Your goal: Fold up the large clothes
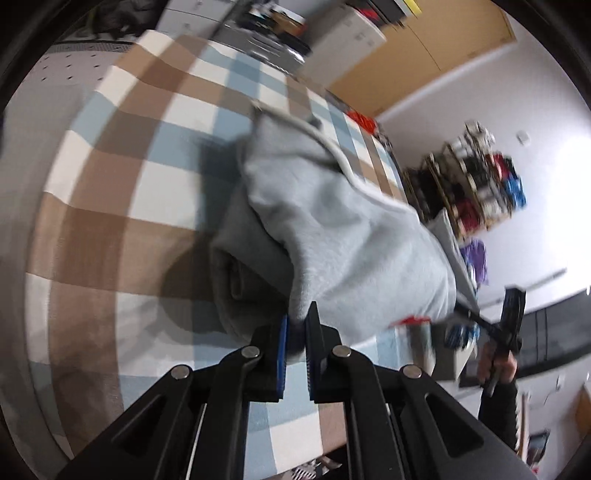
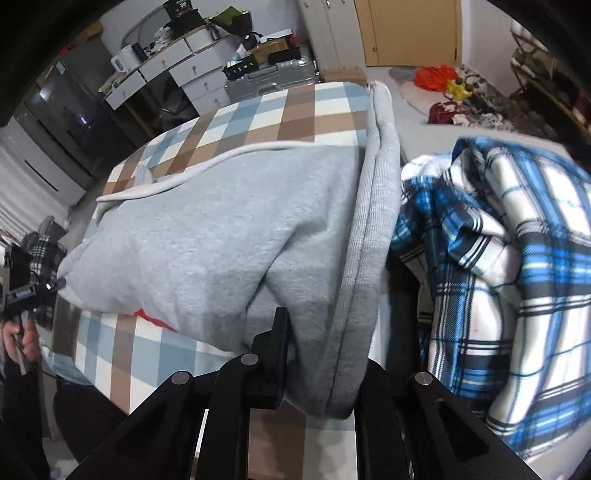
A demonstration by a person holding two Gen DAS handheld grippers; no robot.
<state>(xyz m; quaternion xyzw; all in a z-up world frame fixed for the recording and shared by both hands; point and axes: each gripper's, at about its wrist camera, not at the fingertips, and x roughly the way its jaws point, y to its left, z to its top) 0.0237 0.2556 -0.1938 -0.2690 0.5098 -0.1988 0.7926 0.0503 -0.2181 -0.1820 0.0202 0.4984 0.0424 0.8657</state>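
Note:
A light grey sweatshirt hangs lifted above a checked cloth on the table. My left gripper is shut on one corner of the sweatshirt. My right gripper is shut on the sweatshirt's ribbed hem; the fabric covers its right finger. The sweatshirt stretches between both grippers. The right gripper also shows in the left wrist view, and the left gripper in the right wrist view.
A blue and white plaid shirt lies heaped right of the sweatshirt. White drawers, a suitcase and a wooden door stand behind the table. A shelf with clothes stands by the wall.

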